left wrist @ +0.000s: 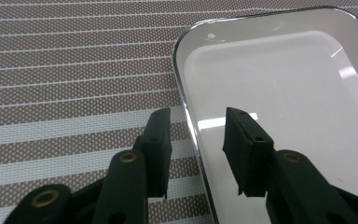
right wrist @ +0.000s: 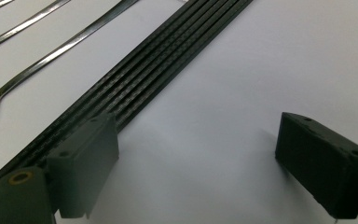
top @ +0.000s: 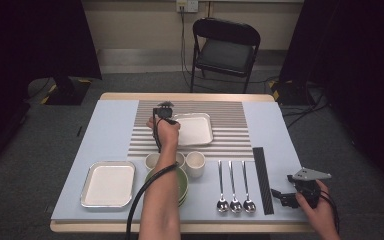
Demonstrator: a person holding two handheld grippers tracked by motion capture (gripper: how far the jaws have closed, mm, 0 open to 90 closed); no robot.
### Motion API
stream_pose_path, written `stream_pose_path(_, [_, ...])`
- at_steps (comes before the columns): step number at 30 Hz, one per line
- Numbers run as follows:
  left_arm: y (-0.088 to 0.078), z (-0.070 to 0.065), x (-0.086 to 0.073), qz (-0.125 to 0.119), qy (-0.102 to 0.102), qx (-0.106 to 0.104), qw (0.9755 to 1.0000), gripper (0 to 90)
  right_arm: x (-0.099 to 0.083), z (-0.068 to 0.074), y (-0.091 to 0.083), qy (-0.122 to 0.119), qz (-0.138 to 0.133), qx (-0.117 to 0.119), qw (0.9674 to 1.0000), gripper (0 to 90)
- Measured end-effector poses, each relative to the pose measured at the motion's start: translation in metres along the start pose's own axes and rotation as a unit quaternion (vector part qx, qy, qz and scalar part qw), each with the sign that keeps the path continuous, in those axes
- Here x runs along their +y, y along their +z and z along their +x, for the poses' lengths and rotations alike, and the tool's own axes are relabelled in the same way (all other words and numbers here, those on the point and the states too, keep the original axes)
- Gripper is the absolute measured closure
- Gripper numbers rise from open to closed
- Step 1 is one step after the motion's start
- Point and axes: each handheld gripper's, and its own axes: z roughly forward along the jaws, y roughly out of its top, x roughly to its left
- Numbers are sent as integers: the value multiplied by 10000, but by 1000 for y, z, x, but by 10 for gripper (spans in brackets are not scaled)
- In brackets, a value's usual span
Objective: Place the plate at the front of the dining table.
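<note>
L gripper point(left wrist: 196, 135) jaws open astride tray point(left wrist: 279, 93) rim, no grip yet. R gripper point(right wrist: 200, 163) open, waits near surface's right edge.

Three spoons point(top: 235, 186), black strip point(top: 263, 179), folding chair point(top: 225, 49)

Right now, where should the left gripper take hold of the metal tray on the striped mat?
Probably its raised rim on the near-left edge. The tray lies flat on the striped mat, so only that thin lip offers a hold. The left gripper already straddles it from above, one jaw outside, one inside, not yet pressing.
</note>
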Motion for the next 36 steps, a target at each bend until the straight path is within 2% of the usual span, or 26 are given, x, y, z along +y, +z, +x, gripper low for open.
stream_pose_path(10, [4, 1, -1, 83, -10, 45, 10000, 794, 0, 0, 0, 1, 3, 2, 10000, 123])
stream_pose_path(12, [4, 1, 0, 97, -69, 25, 9999, 814, 0, 0, 0, 3, 8, 3, 10000, 122])
stream_pose_path(22, [0, 0, 5, 113, -211, 96, 9997, 862, 0, 0, 0, 4, 2, 2, 10000, 122])
stream_pose_path(28, [-1, 1, 8, 173, -211, 87, 9996, 875, 0, 0, 0, 9, 0, -2, 10000, 123])
stream_pose_path(36, [0, 3, 9, 134, -197, 118, 9996, 876, 0, 0, 0, 9, -1, -1, 10000, 123])
